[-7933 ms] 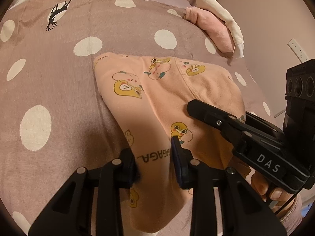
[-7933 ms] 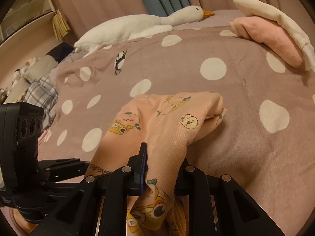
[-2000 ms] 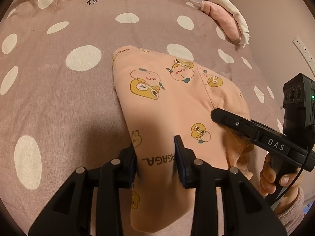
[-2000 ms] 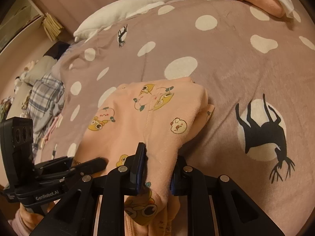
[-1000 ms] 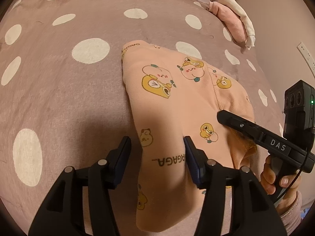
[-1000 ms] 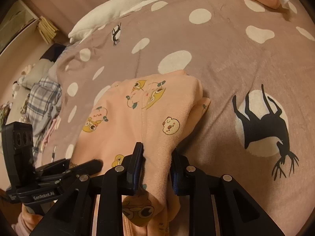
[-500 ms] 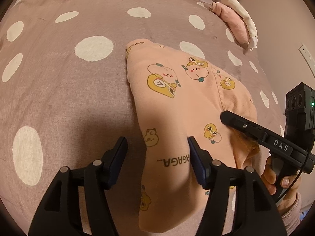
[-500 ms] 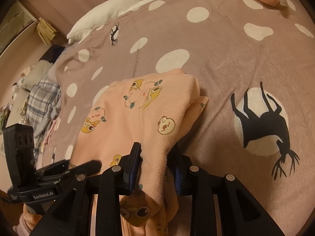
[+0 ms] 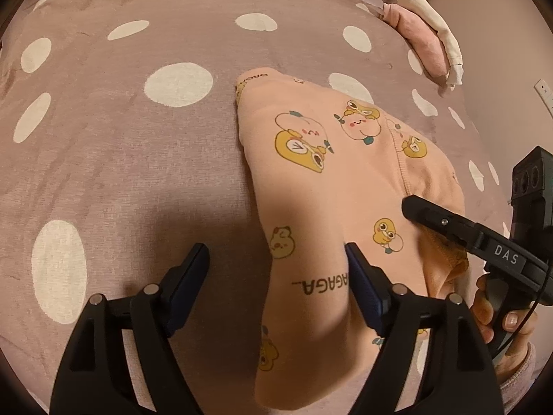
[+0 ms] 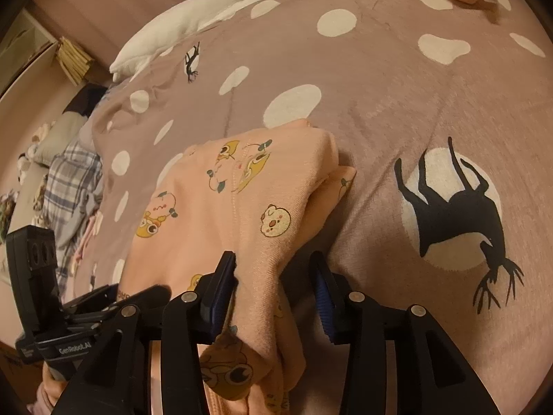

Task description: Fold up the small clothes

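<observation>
A small peach garment (image 9: 331, 186) printed with cartoon animals lies folded on the spotted mauve bedspread (image 9: 121, 159). My left gripper (image 9: 276, 269) is open, its jaws wide apart over the garment's near left edge, holding nothing. My right gripper (image 10: 273, 276) is open too, with the garment's near right fold (image 10: 262, 242) lying loose between its jaws. The right gripper also shows in the left wrist view (image 9: 449, 224), at the garment's right side. The left gripper shows in the right wrist view (image 10: 114, 301) at lower left.
A folded pink and white pile (image 9: 425, 38) lies at the far right of the bed. A white goose toy (image 10: 207, 17) lies along the far edge. Plaid clothes (image 10: 69, 180) sit off the bed's left side. A black bird print (image 10: 456, 207) marks the bedspread.
Both grippers have opened and let go of the garment, the left first and then the right. The garment now rests on the bed.
</observation>
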`<state>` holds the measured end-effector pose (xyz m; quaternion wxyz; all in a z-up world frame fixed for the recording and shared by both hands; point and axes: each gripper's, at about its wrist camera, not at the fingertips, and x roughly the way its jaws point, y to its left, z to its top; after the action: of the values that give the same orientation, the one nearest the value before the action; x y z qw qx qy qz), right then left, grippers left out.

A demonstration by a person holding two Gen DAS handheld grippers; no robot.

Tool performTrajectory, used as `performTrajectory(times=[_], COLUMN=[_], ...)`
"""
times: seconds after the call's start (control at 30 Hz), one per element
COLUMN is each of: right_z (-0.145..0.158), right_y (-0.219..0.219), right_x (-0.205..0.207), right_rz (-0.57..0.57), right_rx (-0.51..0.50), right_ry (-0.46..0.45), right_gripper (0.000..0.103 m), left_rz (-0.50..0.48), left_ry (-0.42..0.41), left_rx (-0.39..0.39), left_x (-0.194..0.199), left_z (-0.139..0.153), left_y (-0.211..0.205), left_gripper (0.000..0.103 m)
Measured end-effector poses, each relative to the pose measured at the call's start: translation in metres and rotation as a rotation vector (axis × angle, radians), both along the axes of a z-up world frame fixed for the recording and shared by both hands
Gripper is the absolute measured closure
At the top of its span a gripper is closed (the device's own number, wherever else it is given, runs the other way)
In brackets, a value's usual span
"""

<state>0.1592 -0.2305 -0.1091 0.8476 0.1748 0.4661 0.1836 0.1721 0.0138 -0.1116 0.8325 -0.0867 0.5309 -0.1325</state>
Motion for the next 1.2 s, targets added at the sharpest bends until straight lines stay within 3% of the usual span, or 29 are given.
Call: performTrajectory(times=[0.27,0.73,0.9,1.2], right_z=[0.0,0.0,0.003,0.004], right_y=[-0.003,-0.005,-0.004,-0.007], right_x=[0.001,0.001,0.0,-0.002], right_rz=[-0.015,-0.031,-0.056,-0.073], right_rx=[0.004,0.007,-0.047,-0.072], right_ry=[0.012,0.022,0.02,0.021], right_gripper=[0.053,0.05,0.036,0.035], left_rz=[0.031,0.051,0.062,0.073], left_ry=[0.003,0.005,0.003,0.006], left_rx=[0.034,0.07,0.092,0.109], left_x=[-0.001,-0.006,-0.008,-0.014], left_z=[-0.002,-0.001,0.0,0.002], left_y=[0.005,0.008,0.009,0.014], left_gripper=[0.008,0.001,0.0,0.0])
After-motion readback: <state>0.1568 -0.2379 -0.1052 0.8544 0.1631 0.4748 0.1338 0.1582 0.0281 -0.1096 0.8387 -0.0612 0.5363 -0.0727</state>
